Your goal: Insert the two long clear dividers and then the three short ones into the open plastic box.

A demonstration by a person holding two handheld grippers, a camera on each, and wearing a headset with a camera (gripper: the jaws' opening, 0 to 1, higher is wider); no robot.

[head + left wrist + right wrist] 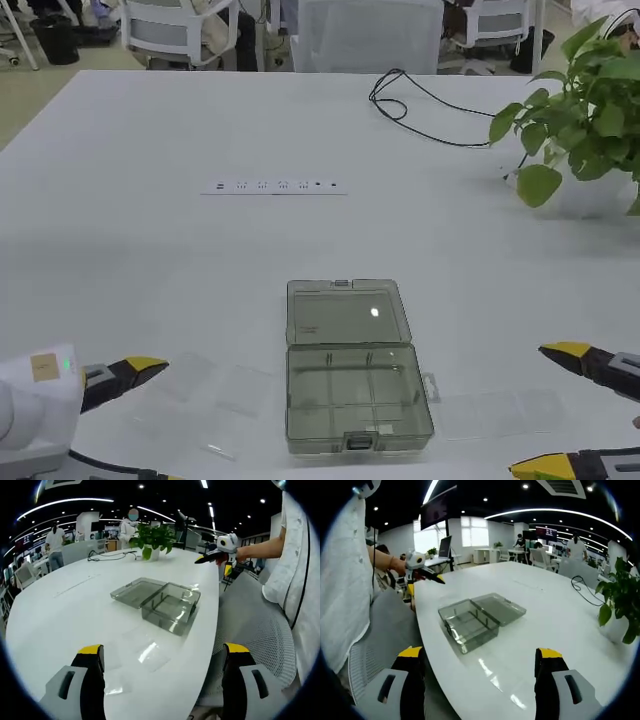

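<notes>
The plastic box (pixel 358 398) lies open on the white worktop (pixel 150 250), low in the middle of the head view, with its lid (pixel 347 312) flat at its 12 o'clock. Faint lines cross the inside, but I cannot tell whether they are dividers. Clear dividers (pixel 243 389) lie flat just beside the box at its 9 o'clock, and a long clear divider (pixel 500 412) at its 3 o'clock. The left gripper (pixel 162 650) hangs near the 9 o'clock pieces and the right gripper (pixel 480 653) near the 3 o'clock piece. Both have their jaws spread wide and hold nothing. Well apart from the box are a power strip (pixel 273 186) at 12 o'clock, a cable (pixel 420 105) at 1 o'clock and a plant (pixel 585 120) at 2 o'clock.
</notes>
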